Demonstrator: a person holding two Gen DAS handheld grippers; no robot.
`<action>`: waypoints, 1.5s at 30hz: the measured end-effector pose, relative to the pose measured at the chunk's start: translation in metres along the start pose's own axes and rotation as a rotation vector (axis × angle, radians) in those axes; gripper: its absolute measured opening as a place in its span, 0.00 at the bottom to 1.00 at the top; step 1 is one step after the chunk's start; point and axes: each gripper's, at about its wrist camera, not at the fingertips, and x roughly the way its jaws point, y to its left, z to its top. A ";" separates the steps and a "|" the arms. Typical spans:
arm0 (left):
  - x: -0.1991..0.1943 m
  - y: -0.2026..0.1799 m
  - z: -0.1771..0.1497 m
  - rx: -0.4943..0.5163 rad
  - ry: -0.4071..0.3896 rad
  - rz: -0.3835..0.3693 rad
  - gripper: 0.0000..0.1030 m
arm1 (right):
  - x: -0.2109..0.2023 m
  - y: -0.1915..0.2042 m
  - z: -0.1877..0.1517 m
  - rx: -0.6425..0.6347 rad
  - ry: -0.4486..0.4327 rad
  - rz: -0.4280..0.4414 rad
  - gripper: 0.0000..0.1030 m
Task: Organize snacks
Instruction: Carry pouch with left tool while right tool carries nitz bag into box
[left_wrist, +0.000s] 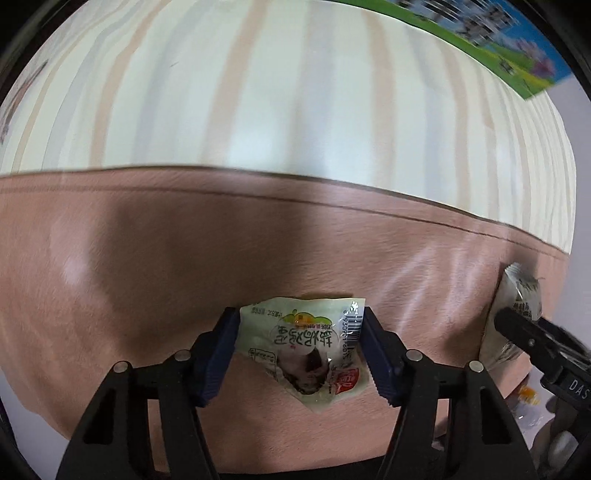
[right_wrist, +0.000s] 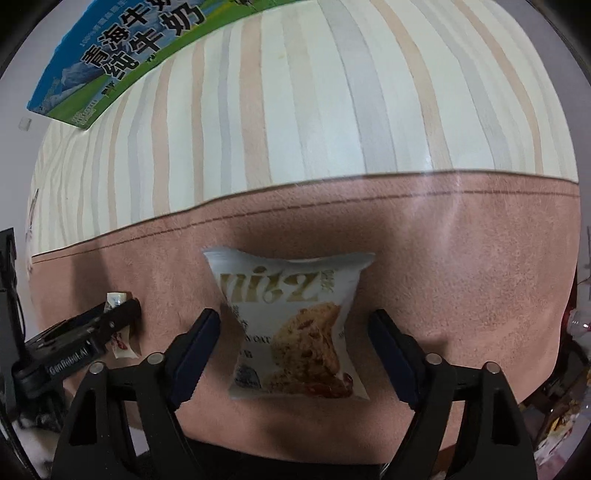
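Observation:
A small green-and-white snack packet (left_wrist: 295, 354) lies on the pink mat (left_wrist: 147, 258). My left gripper (left_wrist: 301, 347) points down over it, and both blue pads touch the packet's side edges. A white biscuit packet (right_wrist: 291, 295) with a cookie picture lies flat on the mat. My right gripper (right_wrist: 295, 347) stands open around it, with a gap showing at the right pad. In the right wrist view the left gripper (right_wrist: 110, 317) shows at the left, over its packet (right_wrist: 118, 297). In the left wrist view the biscuit packet (left_wrist: 517, 291) shows at the right edge.
A blue-and-green milk carton (right_wrist: 122, 55) lies at the far side of the striped tabletop (right_wrist: 295, 110). The mat's stitched far edge (right_wrist: 369, 199) runs across both views. More wrapped snacks (right_wrist: 576, 321) sit off the mat's right side.

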 end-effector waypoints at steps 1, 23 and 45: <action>0.000 -0.005 0.001 0.015 -0.004 0.011 0.60 | 0.000 0.005 0.000 -0.014 -0.006 -0.012 0.65; 0.005 0.005 -0.025 0.001 0.027 -0.048 0.57 | 0.021 0.066 -0.022 -0.149 -0.012 -0.088 0.53; -0.153 -0.019 0.060 0.090 -0.213 -0.246 0.57 | -0.153 0.041 0.082 -0.094 -0.242 0.231 0.52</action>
